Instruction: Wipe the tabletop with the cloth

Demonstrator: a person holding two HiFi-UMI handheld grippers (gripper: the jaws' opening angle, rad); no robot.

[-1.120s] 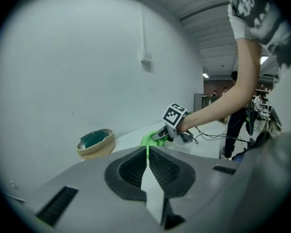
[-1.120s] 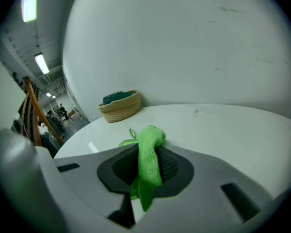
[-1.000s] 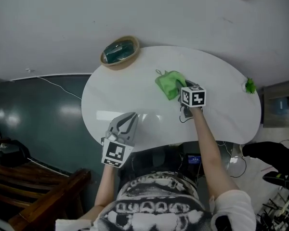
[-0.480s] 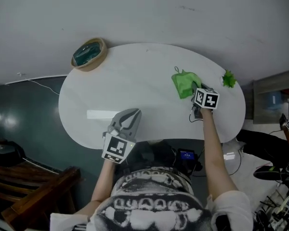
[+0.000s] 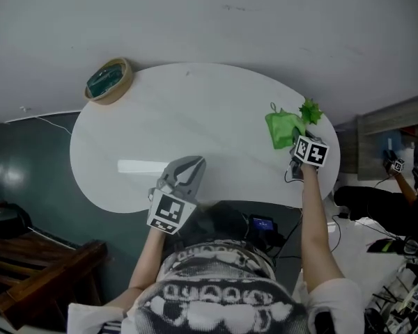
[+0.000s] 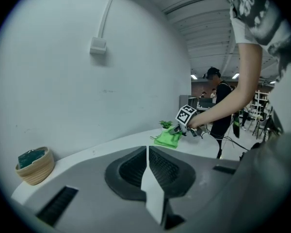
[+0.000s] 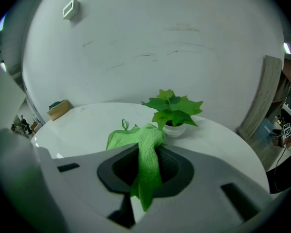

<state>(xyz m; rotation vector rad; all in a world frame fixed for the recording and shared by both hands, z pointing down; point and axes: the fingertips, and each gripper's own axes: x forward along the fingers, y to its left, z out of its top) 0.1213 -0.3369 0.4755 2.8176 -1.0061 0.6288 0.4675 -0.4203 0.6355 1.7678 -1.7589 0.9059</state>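
A green cloth [image 5: 281, 127] lies spread on the white oval tabletop [image 5: 195, 124] near its right end; it shows up close in the right gripper view as the cloth [image 7: 144, 159] and far off in the left gripper view as the cloth [image 6: 168, 138]. My right gripper [image 5: 297, 143] is shut on the cloth's near edge, with fabric pinched between the jaws [image 7: 144, 178]. My left gripper [image 5: 184, 178] hangs over the table's front edge, shut, with nothing held [image 6: 148, 171].
A small potted plant [image 5: 310, 110] [image 7: 173, 109] stands just beyond the cloth at the right end. A woven basket [image 5: 108, 80] with something teal inside sits at the far left edge. A wall [image 7: 150, 38] runs behind the table. People stand in the background [image 6: 218, 106].
The right gripper has dragged the cloth to the right across the tabletop, up to the potted plant. The left gripper has stayed at the front edge.
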